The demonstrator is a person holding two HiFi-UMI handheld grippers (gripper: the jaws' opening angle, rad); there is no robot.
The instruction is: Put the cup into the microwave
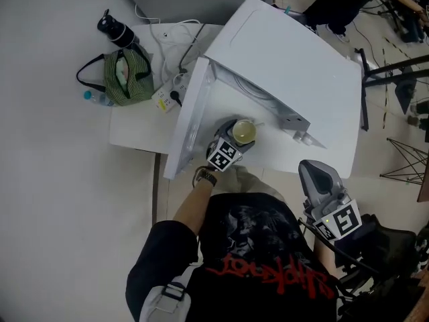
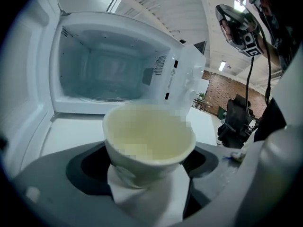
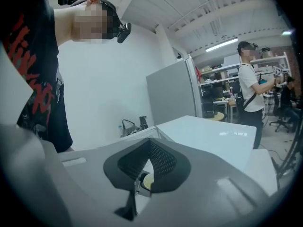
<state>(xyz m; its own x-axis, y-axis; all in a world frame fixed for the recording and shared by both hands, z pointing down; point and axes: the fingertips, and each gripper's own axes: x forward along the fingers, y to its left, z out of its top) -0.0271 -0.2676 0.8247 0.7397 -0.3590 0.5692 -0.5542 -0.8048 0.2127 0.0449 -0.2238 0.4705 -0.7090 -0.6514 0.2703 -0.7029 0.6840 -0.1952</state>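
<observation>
Readable text: none that I can make out from here.

1. Black shirt (image 1: 268, 274), near edge of the head view. Red lettering runs across it, seen upside down and too distorted for me to spell out.
2. Left gripper (image 1: 242, 134), left marker cube (image 1: 224, 154), and right gripper (image 1: 316, 173), right marker cube (image 1: 340, 221). These carry black-and-white square patterns only, which I cannot read as letters or digits.
3. Microwave (image 1: 281, 59), far centre, white casing. I can read no print on it.
</observation>
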